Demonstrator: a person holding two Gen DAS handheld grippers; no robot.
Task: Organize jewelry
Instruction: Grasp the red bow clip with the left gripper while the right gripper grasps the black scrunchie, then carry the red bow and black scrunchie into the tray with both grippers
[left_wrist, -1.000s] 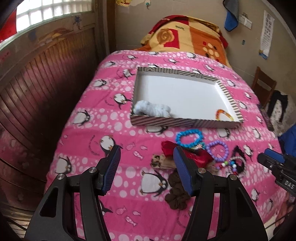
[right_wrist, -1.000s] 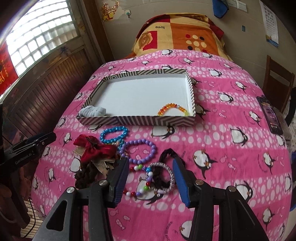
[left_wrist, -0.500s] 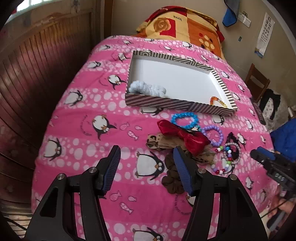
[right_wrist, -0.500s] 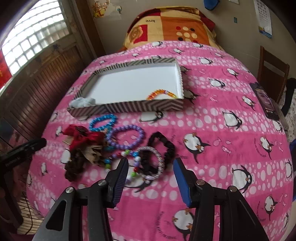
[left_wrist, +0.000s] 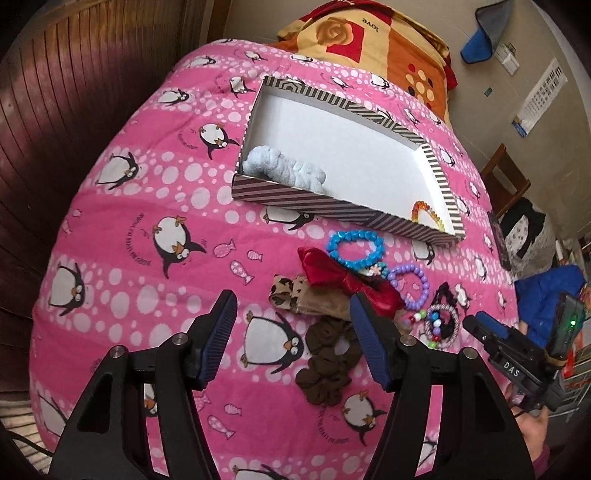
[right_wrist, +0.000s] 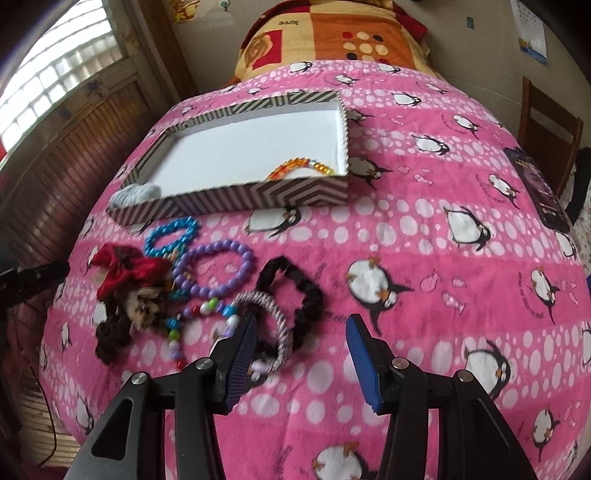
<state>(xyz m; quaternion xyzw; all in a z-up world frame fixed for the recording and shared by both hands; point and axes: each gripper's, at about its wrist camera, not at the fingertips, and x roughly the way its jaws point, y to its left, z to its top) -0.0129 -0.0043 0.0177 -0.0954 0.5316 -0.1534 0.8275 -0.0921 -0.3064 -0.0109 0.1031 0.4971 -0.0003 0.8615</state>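
So the jewelry is mostly heaped on the pink penguin bedspread (right_wrist: 424, 236) just in front of the striped box (right_wrist: 258, 194): a blue bead bracelet (right_wrist: 171, 236), purple bracelet (right_wrist: 216, 267), red bow (left_wrist: 343, 280), brown scrunchie (left_wrist: 327, 365) and black scrunchie (right_wrist: 295, 291) all crowd together, while an orange bracelet (right_wrist: 301, 166) and a pale scrunchie (left_wrist: 284, 170) sit inside the box. The left gripper (left_wrist: 293, 314) has just been opening wide, with nothing between its jaws, beside the brown scrunchie; the right gripper (right_wrist: 301, 332) hangs released over the striped hair ring (right_wrist: 275, 325). There's open bedspread on the right up to a phone (right_wrist: 537, 188) by the edge.
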